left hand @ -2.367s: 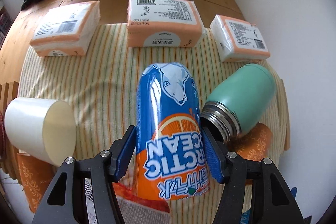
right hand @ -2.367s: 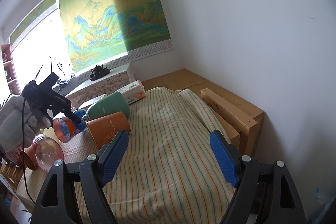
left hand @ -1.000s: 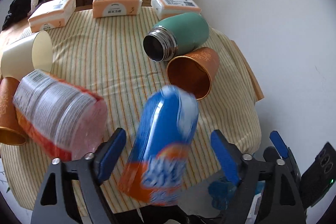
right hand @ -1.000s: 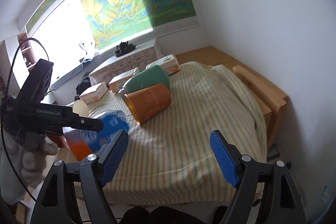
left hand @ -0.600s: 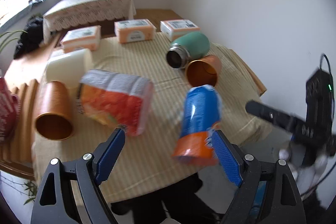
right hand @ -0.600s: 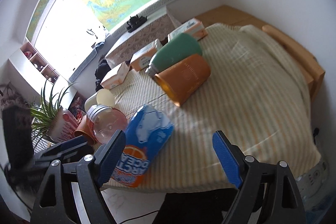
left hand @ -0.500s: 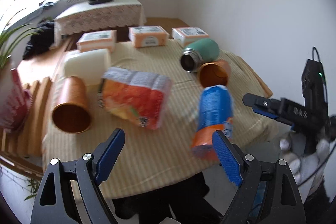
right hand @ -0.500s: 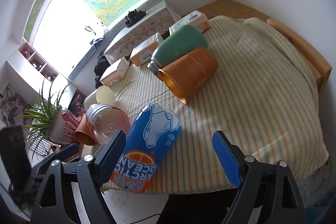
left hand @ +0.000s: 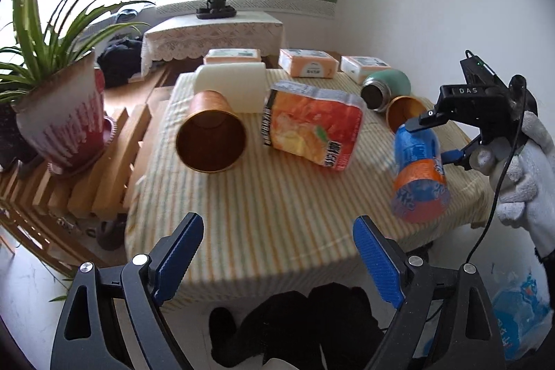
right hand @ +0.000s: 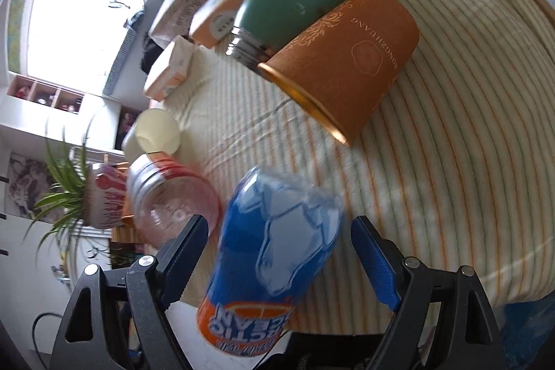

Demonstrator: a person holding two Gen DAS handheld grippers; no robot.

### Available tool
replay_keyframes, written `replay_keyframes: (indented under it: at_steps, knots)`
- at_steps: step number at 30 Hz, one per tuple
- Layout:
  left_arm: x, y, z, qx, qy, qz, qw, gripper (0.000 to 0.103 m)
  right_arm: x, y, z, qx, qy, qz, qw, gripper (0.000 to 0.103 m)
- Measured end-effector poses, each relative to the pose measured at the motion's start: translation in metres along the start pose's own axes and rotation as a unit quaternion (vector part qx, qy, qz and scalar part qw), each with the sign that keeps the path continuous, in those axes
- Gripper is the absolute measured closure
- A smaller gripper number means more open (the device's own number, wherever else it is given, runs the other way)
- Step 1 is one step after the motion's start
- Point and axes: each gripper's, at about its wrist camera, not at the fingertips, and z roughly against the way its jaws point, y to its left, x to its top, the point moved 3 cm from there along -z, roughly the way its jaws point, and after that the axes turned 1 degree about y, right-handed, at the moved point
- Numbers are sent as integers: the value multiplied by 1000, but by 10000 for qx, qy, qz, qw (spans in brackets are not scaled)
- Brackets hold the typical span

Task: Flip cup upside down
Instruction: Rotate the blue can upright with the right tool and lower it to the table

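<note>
blue cup (right hand: 274, 252) lies between right gripper (right hand: 277, 252) jaws, orange cup (right hand: 343, 61) beyond.

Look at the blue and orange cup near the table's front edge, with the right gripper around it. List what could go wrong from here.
1. The blue and orange cup sits between the open right gripper pads, not clamped; closing off-centre could let it slip.
2. It lies at the edge of the striped tablecloth, so a nudge might send it off.
3. The orange paper cup lies close behind; a wide flip may knock it.

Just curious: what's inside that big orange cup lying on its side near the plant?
Nothing visible: the orange cup shows only a bare, dark brown inside through its open mouth. Its far bottom is shadowed.
</note>
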Motion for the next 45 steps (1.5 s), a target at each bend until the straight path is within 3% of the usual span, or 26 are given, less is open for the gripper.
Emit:
replay_keyframes:
  at_steps: [3, 6, 10, 13, 19, 24, 28, 31, 38, 45]
  knots:
    - [-1, 14, -4, -3, 65, 222, 9997, 12, -1, 1, -3, -83, 72, 55, 9999, 32]
    - [-4, 21, -13, 38, 153, 328, 9993, 12, -5, 5, 1, -128, -27, 176, 9998, 32]
    - [-3, 25, -18, -19, 139, 476, 9988, 12, -13, 20, 15, -298, -480, 633, 9964, 32]
    - [-6, 25, -17, -8, 48, 631, 9980, 12, -20, 36, 26, -555, -1001, 1128, 9870, 32]
    - [-11, 27, -27, -117, 135, 858, 9962, 12, -28, 71, 46, -1040, -2213, 2033, 9481, 32]
    - [-13, 30, -25, -89, 118, 928, 9956, 12, -33, 93, 38, -1954, -3184, 2844, 8829, 32]
    - [-12, 33, -26, -25, 114, 980, 9951, 12, -41, 99, 27, -2325, -3475, 3305, 8461, 32]
    - [-12, 34, -25, -9, 107, 1004, 9949, 12, -47, 101, 24, -2382, -3616, 3448, 8328, 32]
    - [-11, 29, -24, -37, 94, 982, 9951, 12, -64, 102, 25, -2307, -3734, 3696, 8190, 32]
    - [-10, 22, -19, -9, 26, 903, 9959, 12, -74, 105, 25, -2074, -3612, 3743, 8285, 32]
